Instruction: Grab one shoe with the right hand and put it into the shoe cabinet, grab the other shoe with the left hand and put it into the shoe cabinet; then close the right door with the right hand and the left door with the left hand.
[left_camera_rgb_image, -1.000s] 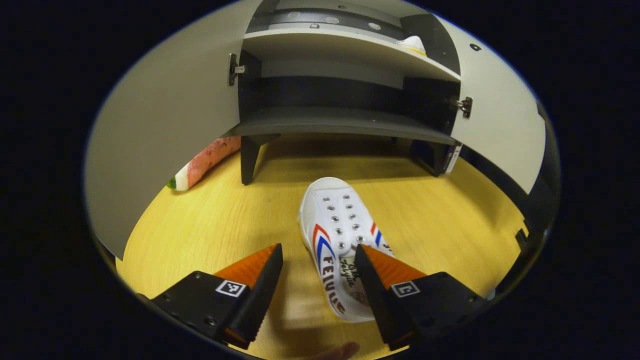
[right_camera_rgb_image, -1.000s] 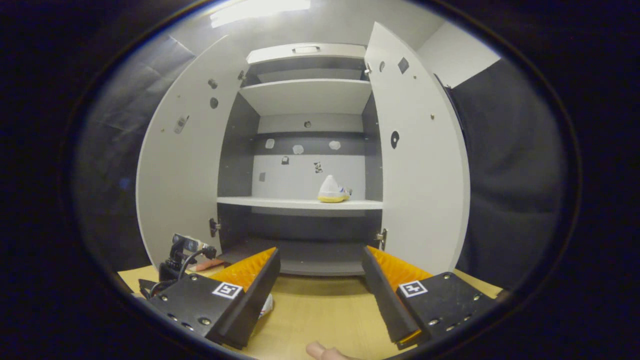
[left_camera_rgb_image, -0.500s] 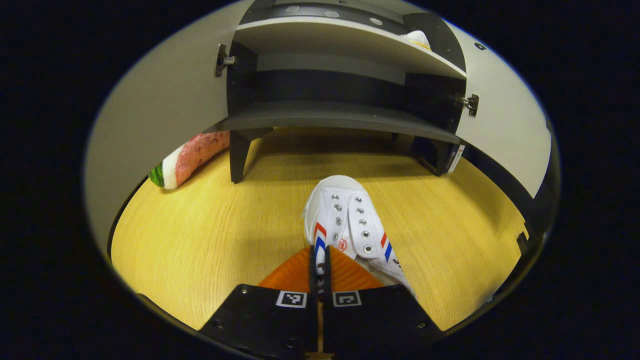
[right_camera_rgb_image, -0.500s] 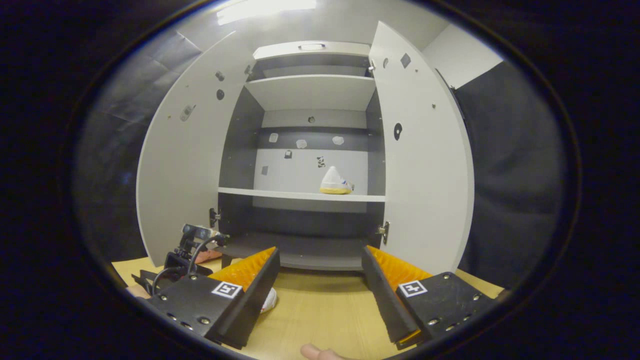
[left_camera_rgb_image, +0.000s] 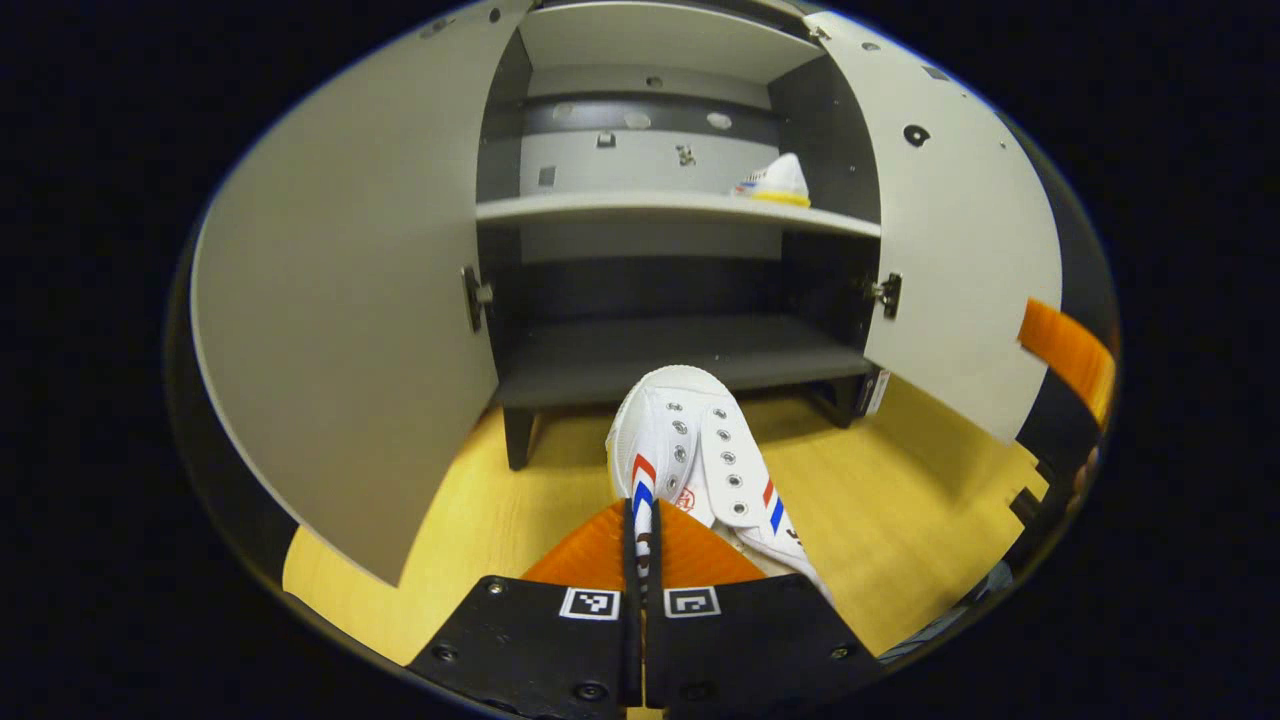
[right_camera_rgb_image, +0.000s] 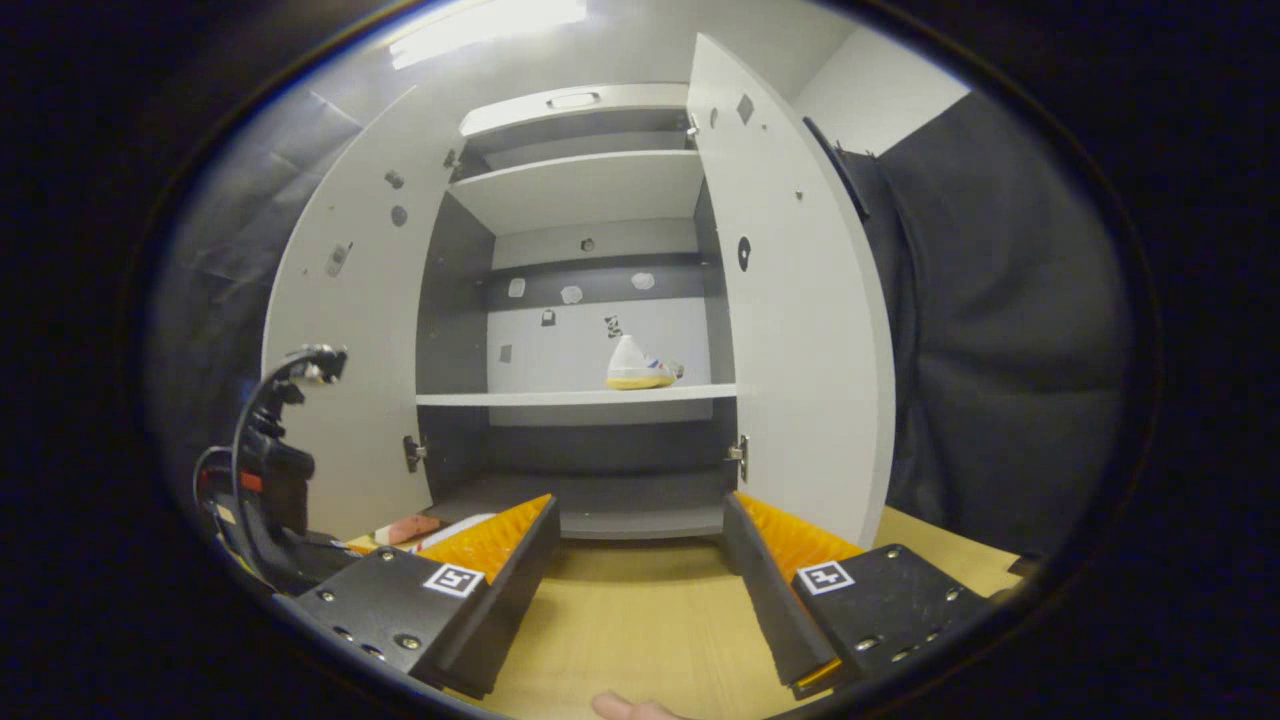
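The shoe cabinet (left_camera_rgb_image: 520, 455) stands on short dark legs on a yellow wood-grain floor (left_camera_rgb_image: 900, 520), both doors swung wide open. On the cabinet's middle shelf (right_camera_rgb_image: 560, 398) a white shoe with a yellow sole (right_camera_rgb_image: 637, 366) lies near the right end, close to the right door; the dark bottom shelf (left_camera_rgb_image: 650, 360) is bare. Low on the floor beside the cabinet's left door lies a pinkish object (right_camera_rgb_image: 405, 528), too small to identify.
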